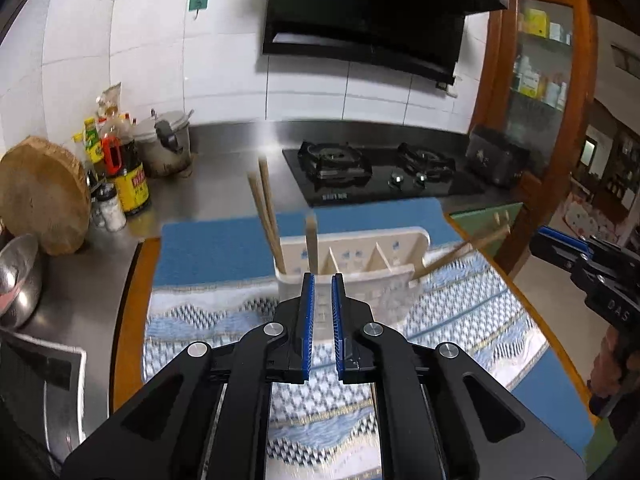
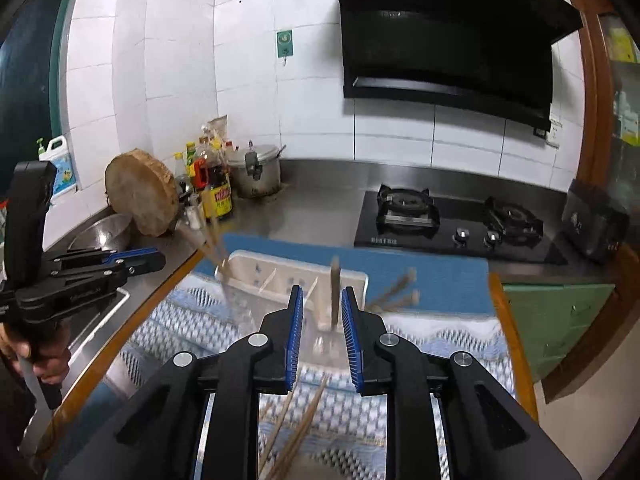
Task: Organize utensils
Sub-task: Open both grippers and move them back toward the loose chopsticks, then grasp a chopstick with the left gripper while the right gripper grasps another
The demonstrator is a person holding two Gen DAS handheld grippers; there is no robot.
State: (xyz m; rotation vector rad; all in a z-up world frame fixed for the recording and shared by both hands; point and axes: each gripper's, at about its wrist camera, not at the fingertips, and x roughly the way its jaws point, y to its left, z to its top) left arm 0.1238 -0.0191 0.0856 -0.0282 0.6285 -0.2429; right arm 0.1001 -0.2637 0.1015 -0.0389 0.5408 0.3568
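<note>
- Your right gripper (image 2: 322,312) hangs with jaws apart and empty; a single chopstick (image 2: 334,292) stands upright in the gap between its fingers, seated in the utensil holder (image 2: 280,276) beyond.
- Your left gripper (image 1: 322,296) has its jaws narrowly apart, holding nothing, aimed at the same holder's front wall.
- Loose chopsticks (image 2: 296,428) lie on the patterned cloth (image 2: 440,360) under the right gripper, long axes running nearly along its fingers, so the right hand looks nearer.
- Two more chopsticks (image 1: 266,208) lean in the holder's leftmost compartment.
- Others (image 2: 394,292) lie beside the holder's right end.
</note>
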